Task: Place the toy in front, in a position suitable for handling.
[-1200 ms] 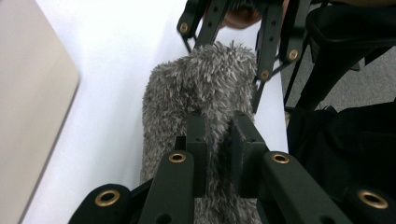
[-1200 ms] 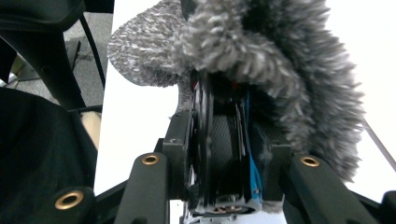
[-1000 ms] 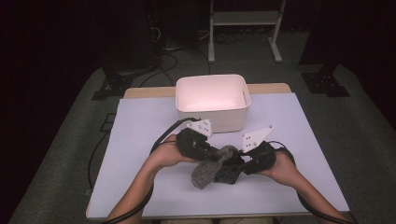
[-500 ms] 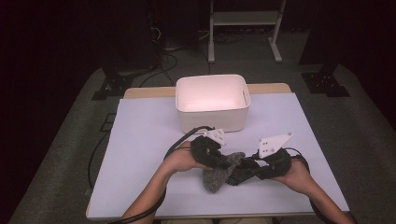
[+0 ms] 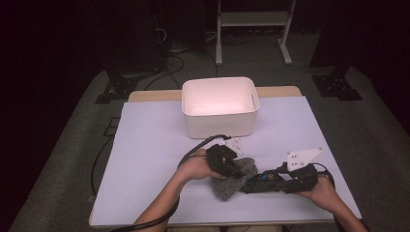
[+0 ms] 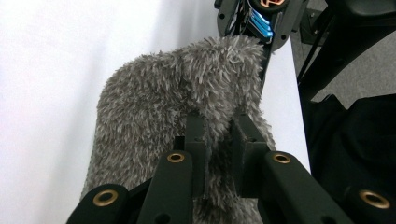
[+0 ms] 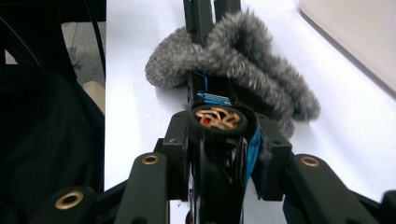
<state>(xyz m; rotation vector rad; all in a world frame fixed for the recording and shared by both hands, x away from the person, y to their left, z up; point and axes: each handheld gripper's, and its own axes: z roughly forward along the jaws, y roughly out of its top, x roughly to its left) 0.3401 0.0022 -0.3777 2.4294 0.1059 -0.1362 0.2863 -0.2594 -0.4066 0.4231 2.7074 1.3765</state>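
Fuzzy grey sock [image 5: 231, 180] pinched shut in left gripper [image 6: 218, 140], at counter's [image 5: 145, 145] 6 o'clock, toy car [image 7: 219, 135] clamped by right gripper [image 7: 219, 154]; car could be snagged if misaligned.

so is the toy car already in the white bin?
No: the toy car is clamped in the right gripper, nose going into the grey fuzzy pouch on the table, short of the white bin.
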